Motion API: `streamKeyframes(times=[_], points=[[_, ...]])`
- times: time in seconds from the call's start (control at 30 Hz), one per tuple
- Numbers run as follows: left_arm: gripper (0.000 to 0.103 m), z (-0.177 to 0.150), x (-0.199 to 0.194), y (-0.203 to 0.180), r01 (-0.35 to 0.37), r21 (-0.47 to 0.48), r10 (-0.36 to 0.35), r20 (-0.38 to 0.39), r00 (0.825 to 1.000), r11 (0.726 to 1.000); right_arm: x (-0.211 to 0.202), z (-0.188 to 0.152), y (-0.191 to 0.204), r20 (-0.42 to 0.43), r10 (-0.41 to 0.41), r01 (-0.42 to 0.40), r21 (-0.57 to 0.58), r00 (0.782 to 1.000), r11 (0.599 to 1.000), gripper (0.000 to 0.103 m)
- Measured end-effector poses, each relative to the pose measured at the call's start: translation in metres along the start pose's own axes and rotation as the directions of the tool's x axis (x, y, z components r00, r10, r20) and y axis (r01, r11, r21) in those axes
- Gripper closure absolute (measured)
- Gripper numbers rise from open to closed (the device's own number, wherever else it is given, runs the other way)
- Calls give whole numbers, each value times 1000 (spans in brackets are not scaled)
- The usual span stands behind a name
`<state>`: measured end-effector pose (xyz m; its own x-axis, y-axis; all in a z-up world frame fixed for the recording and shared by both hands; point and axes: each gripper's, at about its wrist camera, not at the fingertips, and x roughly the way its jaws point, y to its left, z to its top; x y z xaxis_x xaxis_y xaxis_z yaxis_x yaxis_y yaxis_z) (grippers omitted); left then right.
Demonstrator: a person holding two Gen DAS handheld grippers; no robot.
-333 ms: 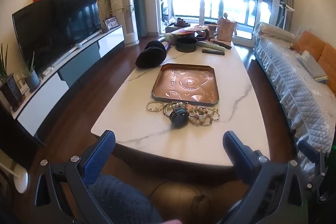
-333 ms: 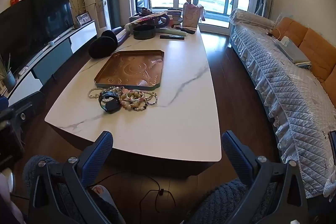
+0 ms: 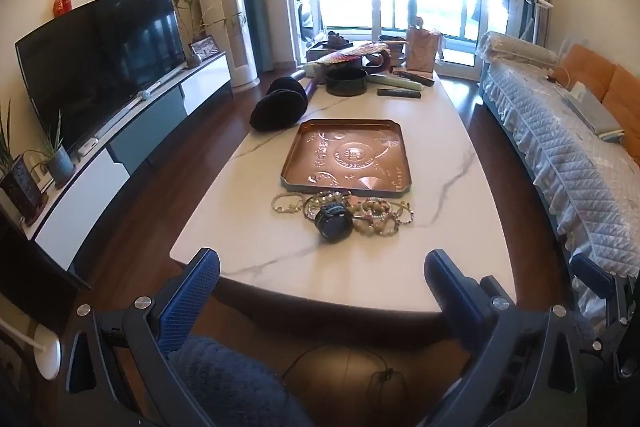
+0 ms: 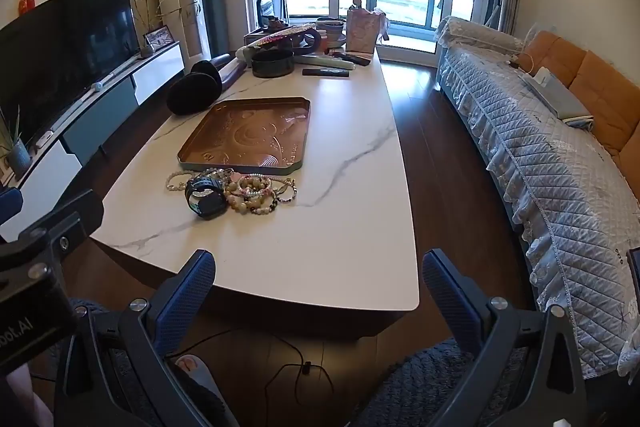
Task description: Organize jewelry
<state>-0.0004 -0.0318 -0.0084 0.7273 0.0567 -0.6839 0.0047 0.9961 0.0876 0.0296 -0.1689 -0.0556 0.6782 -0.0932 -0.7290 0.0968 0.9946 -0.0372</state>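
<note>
A heap of beaded bracelets (image 3: 376, 213) and a black watch (image 3: 334, 223) lies on the white marble table (image 3: 280, 259), just in front of an empty copper tray (image 3: 348, 157). The same bracelets (image 4: 256, 193), watch (image 4: 205, 198) and tray (image 4: 248, 137) show in the right wrist view. My left gripper (image 3: 322, 269) is open and empty, held before the table's near edge. My right gripper (image 4: 318, 267) is open and empty, also short of the near edge, right of the heap. The left gripper's body (image 4: 36, 259) shows at the left of the right wrist view.
Black cushions (image 3: 280, 107), a dark bowl (image 3: 346, 81), remotes (image 3: 400, 93) and a pink bag (image 3: 422, 53) crowd the table's far end. A TV (image 3: 100, 55) on a low cabinet stands left. A covered sofa (image 3: 568, 163) runs along the right. A cable (image 4: 296, 363) lies on the floor.
Both grippers have edged slightly forward toward the table; the jewelry and tray have not moved.
</note>
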Motion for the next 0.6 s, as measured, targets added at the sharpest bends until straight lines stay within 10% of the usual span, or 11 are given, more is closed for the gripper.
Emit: streamKeyframes(times=[0.6], points=[[1,-2,7,4,22,3,-22,-16,1000,1000,7,0,-3,-13,29,-29,7,999,1000,0]])
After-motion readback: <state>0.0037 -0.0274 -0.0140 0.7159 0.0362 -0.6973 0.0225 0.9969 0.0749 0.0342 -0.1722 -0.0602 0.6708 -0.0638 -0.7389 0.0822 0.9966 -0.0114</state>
